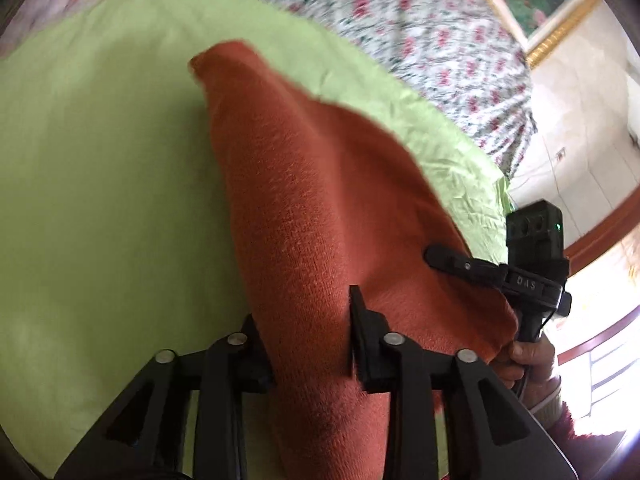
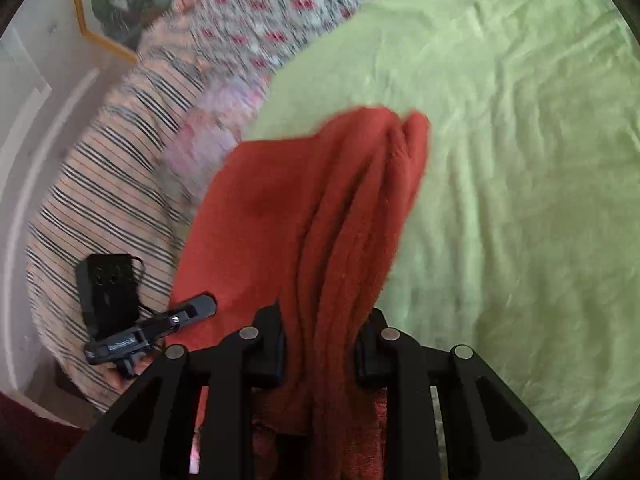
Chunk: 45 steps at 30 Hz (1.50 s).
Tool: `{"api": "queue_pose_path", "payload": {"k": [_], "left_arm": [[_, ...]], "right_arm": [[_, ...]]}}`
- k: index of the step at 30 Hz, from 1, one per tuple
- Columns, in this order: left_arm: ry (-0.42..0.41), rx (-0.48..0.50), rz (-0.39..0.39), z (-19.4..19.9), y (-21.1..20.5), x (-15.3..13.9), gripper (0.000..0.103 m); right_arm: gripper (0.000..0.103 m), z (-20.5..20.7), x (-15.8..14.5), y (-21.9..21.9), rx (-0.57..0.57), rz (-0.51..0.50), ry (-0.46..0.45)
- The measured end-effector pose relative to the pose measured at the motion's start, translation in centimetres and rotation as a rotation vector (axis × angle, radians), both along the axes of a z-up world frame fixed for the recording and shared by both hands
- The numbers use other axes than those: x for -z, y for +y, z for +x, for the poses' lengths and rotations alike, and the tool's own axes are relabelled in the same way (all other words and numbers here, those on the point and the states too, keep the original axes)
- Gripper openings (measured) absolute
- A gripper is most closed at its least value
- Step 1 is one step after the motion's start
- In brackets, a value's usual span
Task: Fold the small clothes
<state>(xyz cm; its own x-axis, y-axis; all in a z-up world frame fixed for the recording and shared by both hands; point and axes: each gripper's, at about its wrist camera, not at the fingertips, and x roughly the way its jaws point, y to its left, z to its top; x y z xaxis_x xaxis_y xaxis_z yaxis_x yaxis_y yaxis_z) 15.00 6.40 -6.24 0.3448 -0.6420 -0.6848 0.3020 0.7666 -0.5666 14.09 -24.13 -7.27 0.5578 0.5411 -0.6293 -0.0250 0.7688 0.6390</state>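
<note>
The rust-orange knitted garment [image 1: 320, 208] hangs bunched between the two grippers above a light green bedsheet [image 1: 100, 180], with its far end drooping towards the sheet. The left gripper [image 1: 308, 332] has its jaws clamped on one edge of the fabric, and the right gripper [image 2: 324, 344] has its jaws clamped on a gathered, pleated fold of the same garment [image 2: 320, 200]; each gripper also shows in the other's view, gripping the cloth at its side. Beyond the sheet lie a floral-patterned quilt [image 1: 420, 40] and a striped cloth [image 2: 112, 168], both blurred.
</note>
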Motion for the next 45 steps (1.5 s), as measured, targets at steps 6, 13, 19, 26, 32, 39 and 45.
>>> {"api": "queue_pose_path", "payload": {"k": [6, 13, 19, 26, 32, 39, 45], "left_arm": [[0.009, -0.076, -0.038, 4.4, 1.6, 0.1, 0.053], [0.000, -0.204, -0.028, 14.0, 2.6, -0.2, 0.039], [-0.009, -0.225, -0.010, 17.6, 1.7, -1.6, 0.033], [-0.114, -0.207, 0.097, 7.9, 1.8, -3.6, 0.055], [-0.115, -0.180, 0.132, 2.0, 1.4, -3.1, 0.058], [-0.111, -0.147, 0.212, 0.3, 0.4, -2.6, 0.059], [-0.067, -0.139, 0.264, 0.4, -1.2, -0.7, 0.060]], "right_arm": [[0.041, -0.6, -0.2, 0.1, 0.013, -0.077, 0.038], [0.051, -2.6, -2.5, -0.6, 0.089, -0.152, 0.000], [0.051, -3.6, -5.1, 0.7, 0.074, -0.169, -0.066], [0.051, -2.7, -5.3, 2.1, 0.033, -0.186, -0.064], [0.045, -0.6, -3.7, 2.4, 0.018, -0.199, -0.010], [0.010, -0.9, -6.5, 2.4, 0.044, -0.145, -0.097], [0.010, -2.4, -5.1, 1.1, 0.094, -0.212, -0.059]]}}
